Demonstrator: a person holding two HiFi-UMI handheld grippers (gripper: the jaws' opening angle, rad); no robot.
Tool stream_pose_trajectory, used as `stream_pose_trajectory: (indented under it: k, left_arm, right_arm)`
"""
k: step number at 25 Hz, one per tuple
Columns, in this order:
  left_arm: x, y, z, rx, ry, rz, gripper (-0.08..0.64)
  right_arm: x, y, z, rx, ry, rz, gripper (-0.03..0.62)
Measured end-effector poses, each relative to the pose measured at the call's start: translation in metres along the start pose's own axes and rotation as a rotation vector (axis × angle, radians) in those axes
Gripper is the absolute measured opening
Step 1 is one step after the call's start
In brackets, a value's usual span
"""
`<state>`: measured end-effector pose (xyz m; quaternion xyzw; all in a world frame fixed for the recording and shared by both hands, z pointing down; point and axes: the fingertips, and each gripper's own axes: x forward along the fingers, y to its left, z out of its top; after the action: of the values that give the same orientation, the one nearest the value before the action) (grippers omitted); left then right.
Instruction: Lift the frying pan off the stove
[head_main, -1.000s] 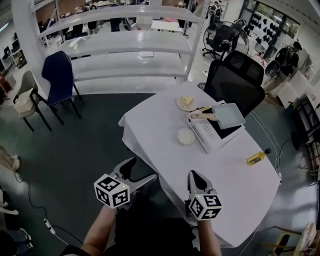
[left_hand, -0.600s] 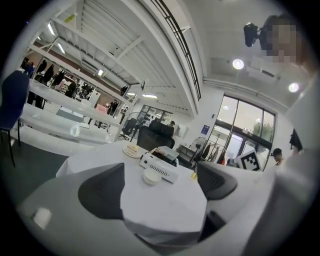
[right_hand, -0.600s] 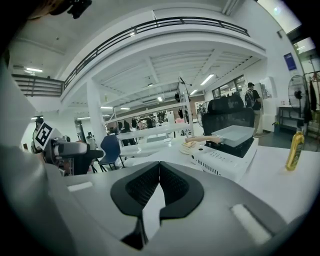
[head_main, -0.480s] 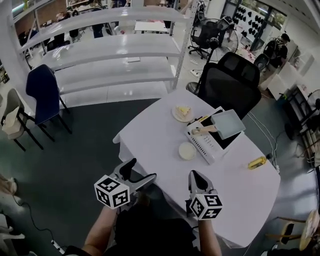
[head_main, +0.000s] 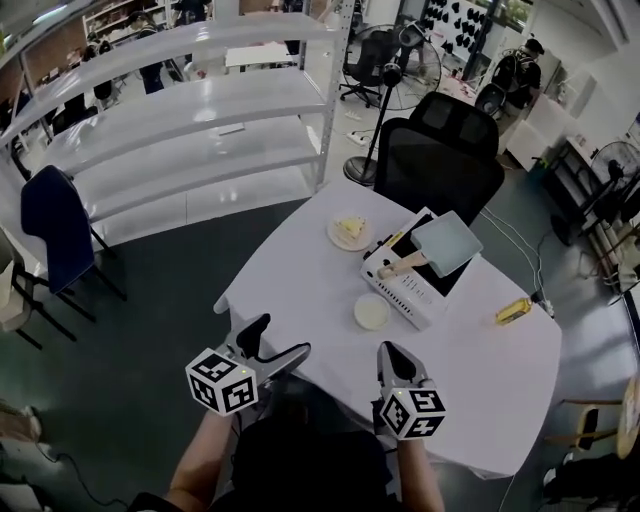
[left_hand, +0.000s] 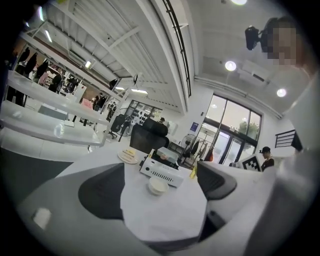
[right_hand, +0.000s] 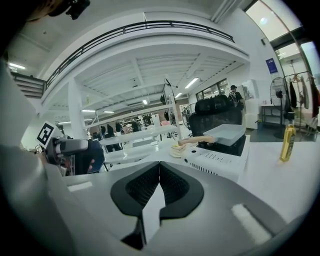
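Currently judged unstarted | well ahead of right gripper (head_main: 392, 358), on stove (head_main: 405, 290): frying pan (head_main: 447, 243), untouched | right gripper pressed together, empty | left gripper (head_main: 275, 342) spread wide, empty, beside near surface (head_main: 480, 360) edge | remaining: reach, grasp handle (head_main: 400, 266), lift clear.

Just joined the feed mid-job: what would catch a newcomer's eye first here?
The square grey frying pan sits on the white stove at the far side of the white table, in front of a black office chair. Both grippers hang at the table's near edge, well short of the pan: the left gripper open and empty, the right gripper shut on nothing.
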<state>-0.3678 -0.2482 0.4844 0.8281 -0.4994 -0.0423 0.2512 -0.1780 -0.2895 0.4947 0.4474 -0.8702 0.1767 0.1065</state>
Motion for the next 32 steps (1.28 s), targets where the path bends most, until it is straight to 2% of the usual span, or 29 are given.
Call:
stream_pose_trajectory:
  k: [6, 11, 16, 20, 26, 32]
  left_arm:
    - [0.015, 0.005, -0.009, -0.022, 0.052, -0.049, 0.383]
    - [0.040, 0.002, -0.015, -0.049, 0.103, -0.124, 0.383]
    - [0.070, 0.003, -0.011, -0.113, 0.178, -0.181, 0.383]
    - [0.110, -0.003, -0.001, -0.166, 0.233, -0.260, 0.383]
    - [0.183, -0.010, 0.008, -0.153, 0.349, -0.350, 0.383]
    - [0.250, -0.013, 0.014, -0.186, 0.452, -0.436, 0.383]
  right_arm:
    - [-0.008, -0.012, -0.008, 0.032, 0.015, -0.068, 0.006]
    - [-0.012, -0.038, -0.025, 0.053, 0.053, -0.132, 0.006]
    - [-0.009, -0.062, -0.025, 0.086, 0.050, -0.178, 0.006]
    - [0.001, -0.082, -0.026, 0.119, 0.048, -0.206, 0.006]
    - [0.018, -0.123, -0.021, 0.196, 0.028, -0.284, 0.006]
    - [0.035, -0.155, -0.021, 0.277, 0.013, -0.352, 0.006]
